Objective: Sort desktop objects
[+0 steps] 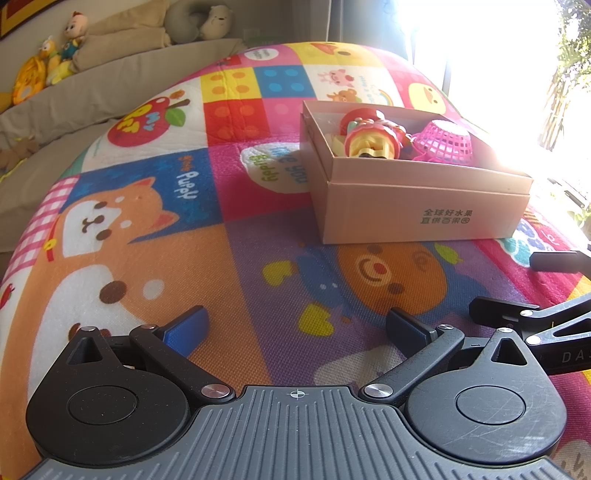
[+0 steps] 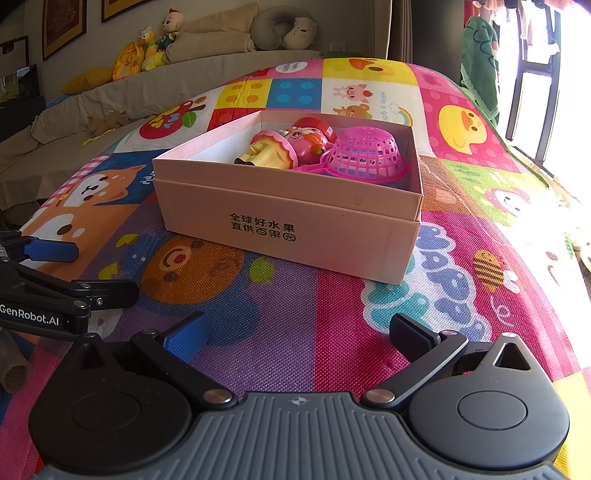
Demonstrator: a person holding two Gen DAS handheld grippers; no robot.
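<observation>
A pink cardboard box (image 1: 421, 214) (image 2: 295, 236) with black Chinese print stands on the colourful play mat. Inside lie a pink mesh basket (image 1: 445, 142) (image 2: 364, 153), a red and pink toy figure (image 2: 310, 138) (image 1: 364, 118) and a yellow and pink cupcake toy (image 1: 373, 142) (image 2: 269, 153). My left gripper (image 1: 295, 332) is open and empty, low over the mat, in front and left of the box. My right gripper (image 2: 297, 336) is open and empty, in front of the box. Each gripper shows at the edge of the other's view.
The cartoon play mat (image 1: 147, 240) (image 2: 480, 206) covers the surface. A beige sofa (image 2: 177, 81) with plush toys (image 2: 147, 48) and a neck pillow (image 2: 284, 29) stands behind. A bright window (image 1: 498, 55) is at the right.
</observation>
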